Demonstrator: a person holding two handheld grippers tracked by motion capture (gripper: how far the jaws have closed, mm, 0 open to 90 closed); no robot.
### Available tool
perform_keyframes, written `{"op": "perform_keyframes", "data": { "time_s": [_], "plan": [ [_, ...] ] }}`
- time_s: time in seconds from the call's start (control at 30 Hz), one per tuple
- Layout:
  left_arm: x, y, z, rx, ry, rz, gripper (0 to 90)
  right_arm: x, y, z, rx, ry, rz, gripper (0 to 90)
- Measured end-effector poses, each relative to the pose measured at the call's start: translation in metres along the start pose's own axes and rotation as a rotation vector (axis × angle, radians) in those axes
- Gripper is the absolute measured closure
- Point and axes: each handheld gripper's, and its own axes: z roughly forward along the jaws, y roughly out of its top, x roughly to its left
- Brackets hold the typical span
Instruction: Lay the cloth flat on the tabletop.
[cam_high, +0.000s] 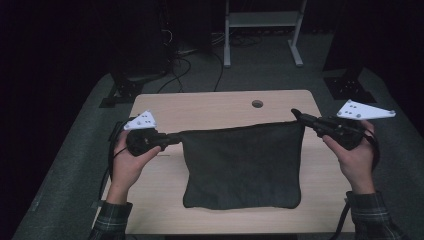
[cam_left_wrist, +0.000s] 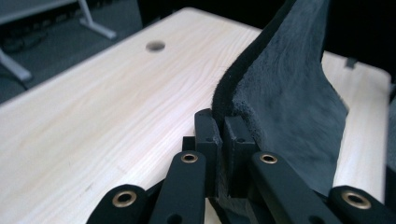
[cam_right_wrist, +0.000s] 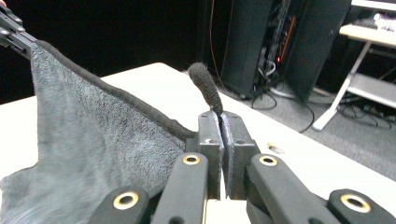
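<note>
**Dark towel held by two corners**

We pinch the towel (cam_high: 243, 165) above the table (cam_high: 210, 107): left gripper (cam_high: 172, 138) clamped on one top corner, right gripper (cam_high: 299, 117) on the other — lower edge resting on the wood. The right gripper view shows a corner tip (cam_right_wrist: 205, 88) poking past the jaws. No writing is legible.

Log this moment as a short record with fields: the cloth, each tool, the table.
cloth: dark grey towel, top edge stretched between the two tools, lower part lying on the table
left tool: shut on the towel's top left corner
right tool: shut on the top right corner, a tip of hem sticking up past the jaws
table: light wood table, with a round hole near its far edge
hands: one on each tool, checked sleeves
</note>
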Motion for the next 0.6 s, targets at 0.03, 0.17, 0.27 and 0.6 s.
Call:
{"op": "perform_keyframes", "data": {
  "time_s": [0.03,0.17,0.27,0.6],
  "plan": [
    [0.003,-0.002,0.005,0.003,0.003,-0.004,85.3,-0.002,-0.003,0.004,0.014,-0.005,0.003,86.7],
    [0.012,-0.007,0.017,0.017,0.02,-0.014,84.8,-0.009,-0.012,0.017,0.046,-0.019,0.016,86.7],
    [0.021,-0.009,0.027,0.023,0.039,-0.027,84.7,-0.016,-0.019,0.027,0.06,-0.023,0.034,86.7],
    [0.066,-0.018,0.054,0.015,0.115,-0.126,89.3,-0.047,-0.04,0.061,0.1,-0.042,0.124,86.6]
  ]
}}
